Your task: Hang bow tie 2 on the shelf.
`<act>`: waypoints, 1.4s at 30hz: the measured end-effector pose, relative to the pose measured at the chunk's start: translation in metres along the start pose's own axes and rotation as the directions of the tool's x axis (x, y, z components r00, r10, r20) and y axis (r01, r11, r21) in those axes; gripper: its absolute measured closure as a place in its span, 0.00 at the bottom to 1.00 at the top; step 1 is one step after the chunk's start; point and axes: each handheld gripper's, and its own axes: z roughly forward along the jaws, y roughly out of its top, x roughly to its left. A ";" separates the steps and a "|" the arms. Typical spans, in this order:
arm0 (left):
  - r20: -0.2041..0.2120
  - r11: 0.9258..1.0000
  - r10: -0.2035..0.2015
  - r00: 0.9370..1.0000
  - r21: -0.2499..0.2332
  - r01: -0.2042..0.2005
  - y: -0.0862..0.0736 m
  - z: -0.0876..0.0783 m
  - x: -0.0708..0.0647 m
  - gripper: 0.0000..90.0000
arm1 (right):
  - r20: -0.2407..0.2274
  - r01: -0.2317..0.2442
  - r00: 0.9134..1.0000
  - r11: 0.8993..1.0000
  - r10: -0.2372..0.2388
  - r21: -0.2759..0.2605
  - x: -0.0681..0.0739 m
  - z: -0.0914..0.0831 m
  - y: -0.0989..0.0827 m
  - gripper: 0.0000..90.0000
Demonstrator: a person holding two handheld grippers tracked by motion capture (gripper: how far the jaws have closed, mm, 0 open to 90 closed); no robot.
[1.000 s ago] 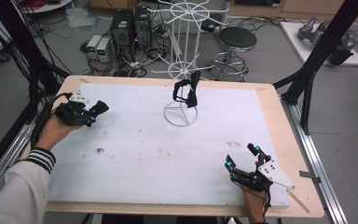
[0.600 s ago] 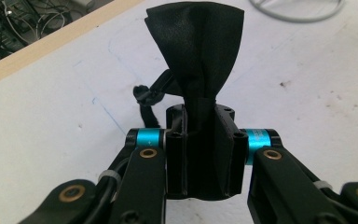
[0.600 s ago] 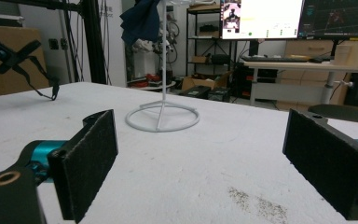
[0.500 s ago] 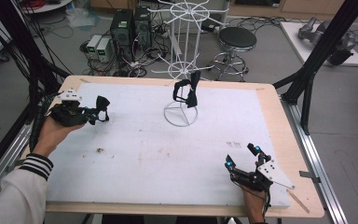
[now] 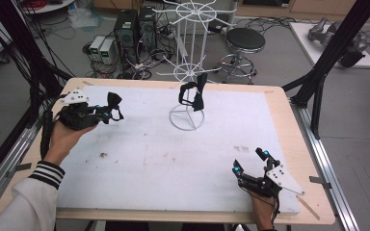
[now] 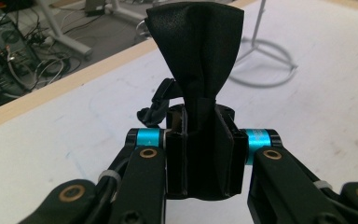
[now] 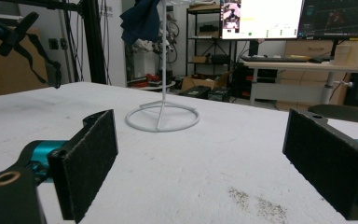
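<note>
The left gripper point(image 5: 107, 111) is gripping a black bow tie point(image 5: 113, 102) above the far left part of the white table mat point(image 5: 139, 163), its jaws pressing together on the tie's middle. In the left gripper view the same bow tie point(image 6: 198, 60) is standing upright between the two black pads point(image 6: 176, 158), one fanned wing rising above the knot while a black strap clasp point(image 6: 154, 108) is hanging just behind the left pad. The person's left hand point(image 5: 66, 134) is supporting the gripper from below, and a striped cuff point(image 5: 46, 174) is showing at the wrist.

A white wire stand point(image 5: 187, 120) is standing on the mat near the far middle, well apart from the held tie. A second black bow tie point(image 5: 195, 94) is hanging on its upright rod. Beyond the table's far edge a taller white wire rack point(image 5: 192, 38) is standing on the floor.

The right gripper point(image 5: 250, 161) is resting at the near right part of the mat, its jaws standing wide apart with nothing between them. In the right gripper view its two dark pads point(image 7: 86, 161) are framing the bare mat, and the ring base of the wire stand point(image 7: 162, 116) is lying farther off between them.
</note>
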 end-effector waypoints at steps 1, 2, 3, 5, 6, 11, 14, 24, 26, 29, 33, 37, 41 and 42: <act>-0.001 1.000 -0.003 1.000 -0.008 0.003 0.001 0.001 -0.002 0.84 | 0.000 0.000 1.000 1.000 0.000 0.000 0.000 0.000 0.000 0.11; 0.006 1.000 -0.007 1.000 -0.018 0.007 0.003 0.002 -0.004 0.84 | 0.000 0.001 1.000 1.000 -0.001 0.000 0.000 0.000 0.000 0.11; 0.011 0.999 -0.015 1.000 -0.031 0.016 0.004 0.002 -0.006 0.84 | 0.000 0.002 1.000 1.000 -0.002 -0.001 0.000 0.000 0.000 0.11; 0.020 0.998 -0.021 1.000 -0.058 0.022 0.006 0.003 -0.008 0.84 | 0.000 0.002 1.000 1.000 -0.002 -0.001 0.000 0.000 0.000 0.11; 0.021 0.998 -0.026 0.999 -0.064 0.028 0.007 0.004 -0.009 0.84 | 0.000 0.001 1.000 1.000 -0.001 0.000 0.000 0.000 0.000 0.11; 0.024 0.994 -0.021 0.999 -0.102 0.023 0.016 0.009 -0.017 0.84 | -0.001 0.003 1.000 1.000 -0.003 0.001 0.000 0.000 0.000 0.11; 0.029 0.994 -0.011 1.000 -0.108 0.014 0.023 0.012 -0.020 0.84 | -0.001 0.000 1.000 1.000 0.000 0.001 0.000 0.000 0.000 0.11; 0.035 0.989 0.009 0.999 -0.148 -0.004 0.047 0.024 -0.032 0.84 | -0.001 0.001 1.000 1.000 -0.001 0.000 0.000 0.000 0.000 0.11; 0.039 0.988 0.007 0.999 -0.153 -0.001 0.050 0.026 -0.034 0.84 | -0.002 0.001 1.000 1.000 -0.001 -0.002 0.000 0.000 0.000 0.11; 0.042 0.987 0.005 0.999 -0.159 0.001 0.054 0.030 -0.036 0.84 | -0.001 0.000 1.000 1.000 0.000 -0.002 0.000 0.000 0.000 0.11; 0.049 0.985 0.002 0.999 -0.174 0.007 0.059 0.033 -0.036 0.84 | -0.002 0.001 1.000 1.000 -0.001 -0.002 0.000 0.000 0.000 0.11; 0.064 0.986 0.000 0.998 -0.167 0.011 0.060 0.038 -0.034 0.84 | -0.002 -0.001 1.000 1.000 0.001 -0.002 0.000 0.000 0.000 0.11; 0.067 0.984 -0.003 0.998 -0.180 0.015 0.061 0.040 -0.034 0.84 | -0.001 0.005 1.000 1.000 -0.005 -0.002 0.000 0.000 0.000 0.11; 0.069 0.984 -0.003 0.998 -0.179 0.015 0.062 0.040 -0.034 0.84 | 0.000 0.005 1.000 1.000 -0.005 -0.004 0.000 0.000 0.000 0.11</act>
